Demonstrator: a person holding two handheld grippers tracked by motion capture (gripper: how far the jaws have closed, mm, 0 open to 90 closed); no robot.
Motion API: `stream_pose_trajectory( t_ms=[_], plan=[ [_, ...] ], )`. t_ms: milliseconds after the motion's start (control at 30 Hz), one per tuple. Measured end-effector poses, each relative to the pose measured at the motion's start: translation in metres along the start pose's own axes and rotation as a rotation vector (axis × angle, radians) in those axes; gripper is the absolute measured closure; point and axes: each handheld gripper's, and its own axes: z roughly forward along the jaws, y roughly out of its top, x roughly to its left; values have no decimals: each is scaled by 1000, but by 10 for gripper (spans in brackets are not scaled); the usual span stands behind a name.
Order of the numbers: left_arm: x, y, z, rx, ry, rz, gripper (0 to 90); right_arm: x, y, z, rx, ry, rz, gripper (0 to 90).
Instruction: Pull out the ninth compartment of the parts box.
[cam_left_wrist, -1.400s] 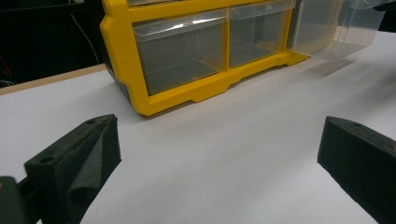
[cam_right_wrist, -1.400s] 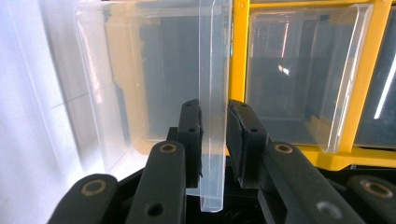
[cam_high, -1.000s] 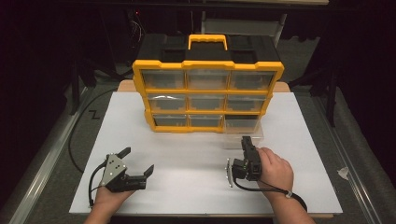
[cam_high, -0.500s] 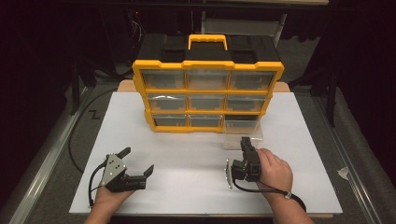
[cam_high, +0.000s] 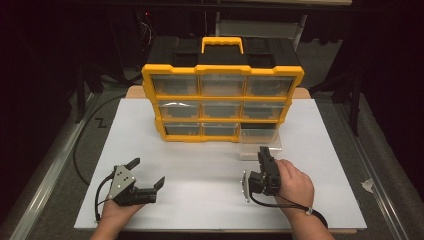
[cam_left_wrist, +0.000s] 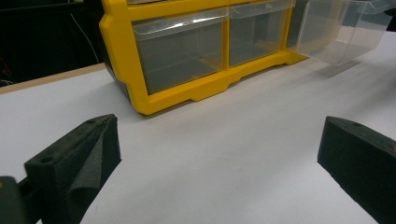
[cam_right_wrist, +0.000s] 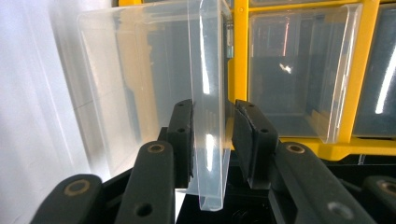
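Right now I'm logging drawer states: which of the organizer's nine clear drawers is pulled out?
The bottom-right drawer of the yellow organizer: it juts forward onto the white table, its front lip between the right gripper jaws. The other eight sit flush.

Setting: a lab or workshop recording station. A white table stands inside a dark enclosure, black on both sides and behind. Metal rails run along the grey floor beside the table, and black cables trail across it. A yellow and black parts organizer with clear drawers is the sort of storage kept in a workshop. Wiring hangs in the dark behind it.
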Motion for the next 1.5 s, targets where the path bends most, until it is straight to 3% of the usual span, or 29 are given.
stream_pose_trajectory(
  t_ms=[267,600,867,900,1167,1267,1500],
  plan=[
    [0,0,-1,-4,1,0,2,9,-3,-11,-9,40,32,640],
    [0,0,-1,-3,1,-1,2,33,-18,-15,-10,80,-5,560],
    [0,-1,0,0,2,-13,2,33,-38,-16,19,121,14,481],
    [0,-1,0,0,2,-15,2,32,-40,-16,39,127,22,432],
    [1,-1,0,0,8,-23,2,29,-40,-17,9,114,40,327],
    [1,-2,0,4,10,-23,2,29,-40,-17,6,106,50,243],
    [2,-2,-1,2,12,-26,2,30,-36,-17,-7,106,42,128]
  ],
)
